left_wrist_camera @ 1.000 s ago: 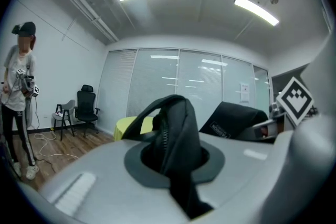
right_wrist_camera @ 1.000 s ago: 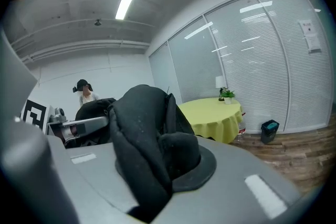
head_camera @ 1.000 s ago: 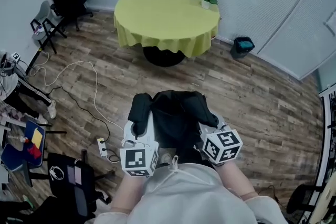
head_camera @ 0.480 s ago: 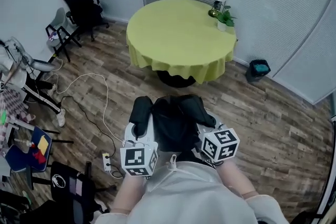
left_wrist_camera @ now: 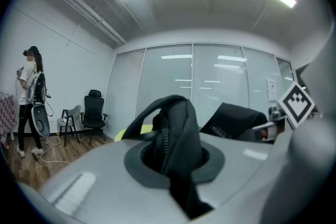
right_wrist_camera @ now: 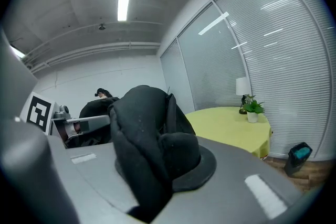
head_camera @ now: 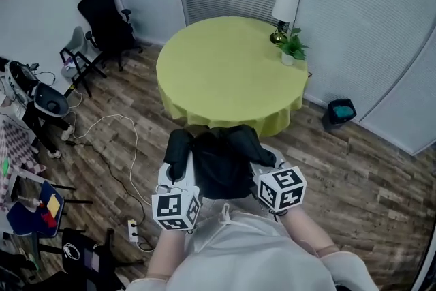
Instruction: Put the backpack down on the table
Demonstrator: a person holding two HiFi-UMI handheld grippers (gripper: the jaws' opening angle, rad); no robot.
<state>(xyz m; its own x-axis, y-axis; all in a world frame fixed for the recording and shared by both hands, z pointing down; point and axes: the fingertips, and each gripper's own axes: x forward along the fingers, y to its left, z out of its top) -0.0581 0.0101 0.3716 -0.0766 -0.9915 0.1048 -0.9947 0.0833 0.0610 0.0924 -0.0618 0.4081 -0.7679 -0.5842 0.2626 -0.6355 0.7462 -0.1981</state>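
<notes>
A black backpack [head_camera: 221, 161] hangs in front of me, carried between both grippers just short of the round table with the yellow-green cloth [head_camera: 225, 68]. My left gripper [head_camera: 179, 170] is shut on a black strap [left_wrist_camera: 176, 134] with a zipper, which fills the gap between its jaws. On the other side my right gripper [head_camera: 264, 161] is shut on a padded black strap [right_wrist_camera: 144, 134]. The table [right_wrist_camera: 231, 126] lies ahead and to the right in the right gripper view. The backpack's lower part is hidden behind my grippers and body.
A white lamp [head_camera: 283, 9] and a small potted plant [head_camera: 293, 48] stand at the table's far right edge. Black chairs [head_camera: 102, 13] are at the left wall, a bin [head_camera: 340, 110] at the right, a power strip [head_camera: 133, 231] with cables on the floor. A person [left_wrist_camera: 30, 97] stands far left.
Both grippers have carried the backpack forward together. The table has come nearer and now lies just beyond the backpack. Both grips are unchanged.
</notes>
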